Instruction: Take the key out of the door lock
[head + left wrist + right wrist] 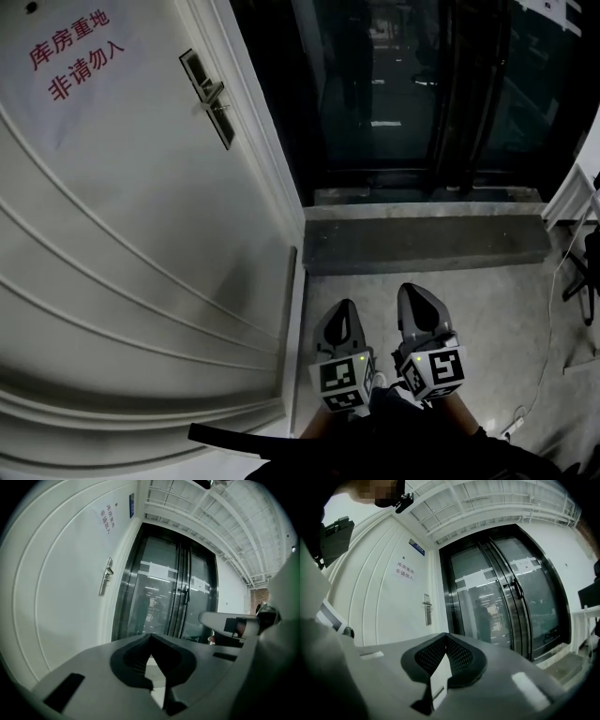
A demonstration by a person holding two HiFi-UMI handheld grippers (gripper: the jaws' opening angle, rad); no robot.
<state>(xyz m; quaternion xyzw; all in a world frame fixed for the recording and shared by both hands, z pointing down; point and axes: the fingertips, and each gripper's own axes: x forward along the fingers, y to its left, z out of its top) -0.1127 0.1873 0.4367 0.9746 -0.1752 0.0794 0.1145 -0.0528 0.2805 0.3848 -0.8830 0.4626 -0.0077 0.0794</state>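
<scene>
My left gripper (343, 314) and right gripper (414, 300) are pinched together on nothing. The door lock (208, 97), its plate upright, lies well ahead-left of the fingers, nearer the left gripper. I can't make out the key.

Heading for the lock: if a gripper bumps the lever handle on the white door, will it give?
The lever handle looks metal, fixed to a tall lock plate: probably stiff sideways, but likely to swing down under a push from above. Its sheen suggests it's slippery.
</scene>
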